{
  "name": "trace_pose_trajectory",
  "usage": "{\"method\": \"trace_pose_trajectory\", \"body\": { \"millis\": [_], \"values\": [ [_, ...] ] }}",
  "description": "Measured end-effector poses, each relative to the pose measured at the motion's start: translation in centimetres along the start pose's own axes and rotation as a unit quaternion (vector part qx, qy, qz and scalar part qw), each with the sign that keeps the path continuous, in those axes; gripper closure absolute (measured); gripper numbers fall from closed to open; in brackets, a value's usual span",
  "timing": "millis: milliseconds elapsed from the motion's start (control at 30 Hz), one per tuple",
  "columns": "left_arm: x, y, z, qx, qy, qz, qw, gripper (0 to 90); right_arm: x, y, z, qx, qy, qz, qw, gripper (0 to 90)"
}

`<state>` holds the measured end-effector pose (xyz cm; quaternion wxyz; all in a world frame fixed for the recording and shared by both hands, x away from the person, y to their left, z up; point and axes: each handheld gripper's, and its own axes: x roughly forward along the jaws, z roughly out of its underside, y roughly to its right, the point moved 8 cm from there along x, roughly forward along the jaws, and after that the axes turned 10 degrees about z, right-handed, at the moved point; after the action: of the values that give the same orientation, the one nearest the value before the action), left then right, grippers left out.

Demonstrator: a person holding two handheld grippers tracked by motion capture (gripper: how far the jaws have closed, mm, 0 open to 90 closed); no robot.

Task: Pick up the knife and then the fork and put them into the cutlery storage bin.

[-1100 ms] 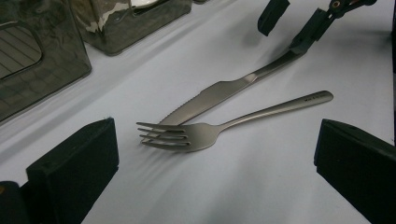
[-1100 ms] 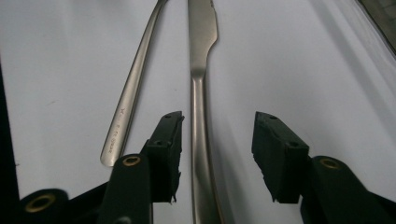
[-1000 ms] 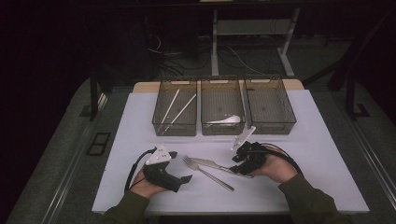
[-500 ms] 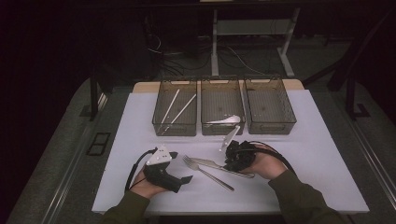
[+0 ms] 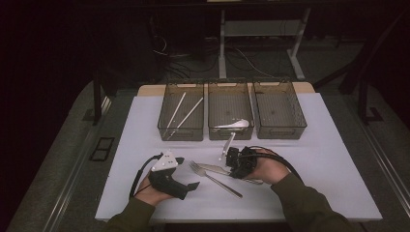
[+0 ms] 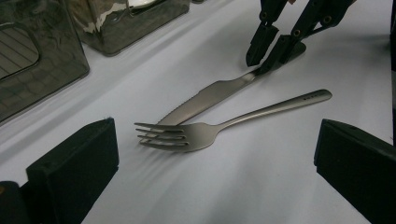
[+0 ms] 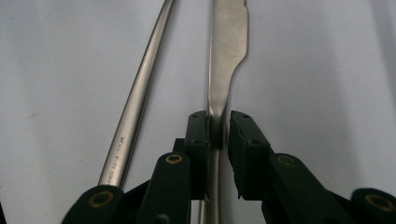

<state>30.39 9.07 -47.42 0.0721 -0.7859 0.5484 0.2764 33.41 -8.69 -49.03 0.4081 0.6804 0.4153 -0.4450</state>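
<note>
A steel knife (image 5: pixel 212 168) and a fork (image 5: pixel 215 180) lie crossed on the white table, between my two hands. My right gripper (image 5: pixel 232 165) reaches in from the right. Its jaws have just been closing and now pinch the knife (image 7: pixel 226 42) at its narrow neck, the right gripper (image 7: pixel 218 121) low on the table. The fork's handle (image 7: pixel 140 88) runs alongside, outside the jaws. My left gripper (image 5: pixel 187 172) rests to the left of the fork. The left gripper (image 6: pixel 212 172) is open wide, with the fork's tines (image 6: pixel 187 135) lying ahead of it, untouched. The right gripper (image 6: pixel 268 63) sits at the knife's (image 6: pixel 210 95) far end.
Three dark mesh trays stand in a row behind the cutlery. The left tray (image 5: pixel 164 126) holds two chopsticks (image 5: pixel 186 112), the middle tray (image 5: pixel 212 108) a white spoon (image 5: pixel 234 124), and the right tray (image 5: pixel 279 108) nothing. Bare white table lies right of my right hand.
My right hand has slid left along the table to the knife's handle, and its jaws have narrowed around it. The left hand, fork and knife have stayed put.
</note>
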Motion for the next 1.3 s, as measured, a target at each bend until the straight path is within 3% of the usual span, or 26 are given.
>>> {"method": "trace_pose_trajectory", "body": {
  "millis": [333,700,933,1300],
  "values": [
    [0.0,0.0,0.0,-0.003,0.0,0.0,1.0,0.0,0.7,-0.2,-0.2,-0.015,-0.036,0.007,0.9992,77.6],
    [0.0,0.1,0.0,-0.001,-0.002,0.0,1.0,0.0,0.9,0.0,-0.7,0.002,-0.083,-0.003,0.9966,79.7],
    [0.0,0.0,0.0,0.001,-0.001,0.001,1.0,0.0,0.8,0.1,-0.5,0.007,-0.068,-0.008,0.9977,79.9],
    [0.0,0.0,0.0,0.001,0.0,0.0,1.0,0.0,-0.4,1.9,0.7,0.063,-0.019,-0.005,0.9978,79.9]
  ]
}}
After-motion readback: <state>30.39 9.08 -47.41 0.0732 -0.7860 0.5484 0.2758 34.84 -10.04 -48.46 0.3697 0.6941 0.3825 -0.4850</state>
